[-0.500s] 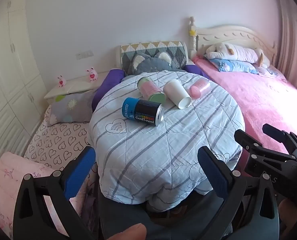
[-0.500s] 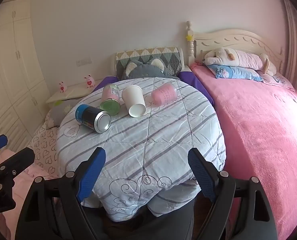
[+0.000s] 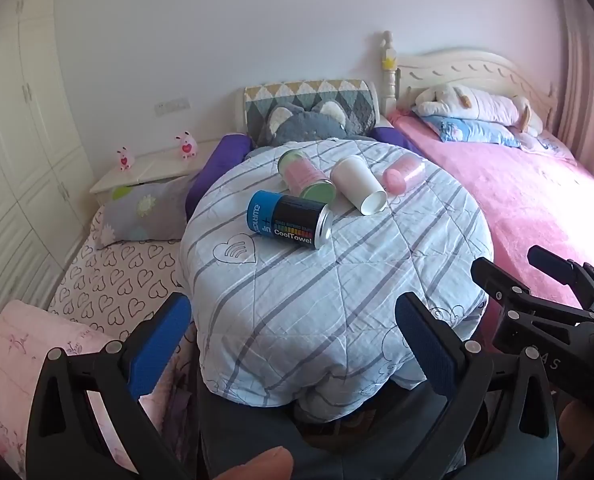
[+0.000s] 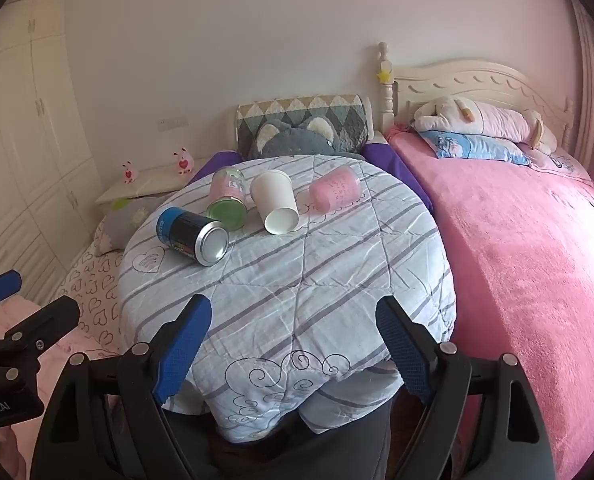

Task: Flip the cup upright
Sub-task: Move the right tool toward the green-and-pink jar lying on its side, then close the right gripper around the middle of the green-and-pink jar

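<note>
A white paper cup (image 3: 359,189) (image 4: 276,202) lies on its side on a round table under a striped cloth (image 3: 337,280) (image 4: 297,280), its mouth toward me. A pink cup (image 3: 404,174) (image 4: 335,192) lies on its side to its right. My left gripper (image 3: 293,328) is open and empty, near the table's front edge, well short of the cups. My right gripper (image 4: 293,332) is open and empty, also at the front edge. The right gripper shows in the left wrist view (image 3: 537,280), the left in the right wrist view (image 4: 17,312).
A pink and green can (image 3: 305,178) (image 4: 227,198) and a blue and black can (image 3: 289,220) (image 4: 193,236) lie on their sides left of the white cup. A pink bed (image 4: 537,260) stands to the right, a low bed (image 3: 117,272) to the left.
</note>
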Tool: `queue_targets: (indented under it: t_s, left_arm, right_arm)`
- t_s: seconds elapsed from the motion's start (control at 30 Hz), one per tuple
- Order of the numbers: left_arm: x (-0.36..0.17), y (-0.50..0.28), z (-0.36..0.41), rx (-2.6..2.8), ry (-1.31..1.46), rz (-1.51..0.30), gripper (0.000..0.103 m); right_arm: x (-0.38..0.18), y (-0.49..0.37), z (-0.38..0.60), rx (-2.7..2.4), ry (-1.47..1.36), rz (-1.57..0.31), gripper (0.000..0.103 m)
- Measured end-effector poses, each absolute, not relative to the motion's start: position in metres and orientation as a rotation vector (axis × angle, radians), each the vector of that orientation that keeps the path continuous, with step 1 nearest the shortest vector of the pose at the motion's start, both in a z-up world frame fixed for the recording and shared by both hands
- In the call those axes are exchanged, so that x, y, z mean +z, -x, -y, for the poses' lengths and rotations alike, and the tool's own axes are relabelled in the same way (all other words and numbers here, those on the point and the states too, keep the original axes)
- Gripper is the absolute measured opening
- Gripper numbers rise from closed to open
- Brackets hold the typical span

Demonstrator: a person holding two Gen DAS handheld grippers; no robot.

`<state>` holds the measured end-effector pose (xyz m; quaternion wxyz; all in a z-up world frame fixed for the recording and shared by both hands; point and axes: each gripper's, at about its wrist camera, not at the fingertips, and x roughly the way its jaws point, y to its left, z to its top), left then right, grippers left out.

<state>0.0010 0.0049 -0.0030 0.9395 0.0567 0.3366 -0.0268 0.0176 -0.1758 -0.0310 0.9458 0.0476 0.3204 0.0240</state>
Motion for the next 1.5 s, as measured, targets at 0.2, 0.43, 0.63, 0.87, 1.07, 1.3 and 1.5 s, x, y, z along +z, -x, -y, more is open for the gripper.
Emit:
queue_targets:
  t_s: [0.2,0.43,0.63,0.87,1.07,1.3,1.5]
  left_arm:
    - [-0.011,-0.003,-0.010,-0.043,-0.105,-0.693,0.103]
    - [-0.019,-0.013,-0.015,-0.027,-0.099,-0.711,0.103]
    - [-0.026,-0.033,-0.024,-0.009,-0.088,-0.744,0.103]
    - [-0.040,-0.081,-0.049,0.041,-0.063,-0.817,0.103]
    - [-0.037,-0.125,-0.068,0.072,-0.043,-0.845,0.103]
    - [-0.035,-0.182,-0.085,0.103,-0.010,-0.869,0.103]
    - [-0.036,-0.232,-0.097,0.124,-0.001,-0.880,0.103]
  right_arm:
    - [-0.032,-0.018,0.174,0.056,-0.092,-0.651,0.085]
    - [-0.035,-0.025,0.168,0.066,-0.084,-0.666,0.085]
    - [-0.039,-0.043,0.154,0.086,-0.054,-0.698,0.085]
    - [-0.046,-0.086,0.132,0.126,-0.023,-0.770,0.085]
    - [-0.045,-0.142,0.113,0.168,-0.006,-0.838,0.085]
    - [-0.040,-0.219,0.089,0.229,0.018,-0.912,0.085]
    - [-0.045,-0.283,0.067,0.246,0.051,-0.973,0.085]
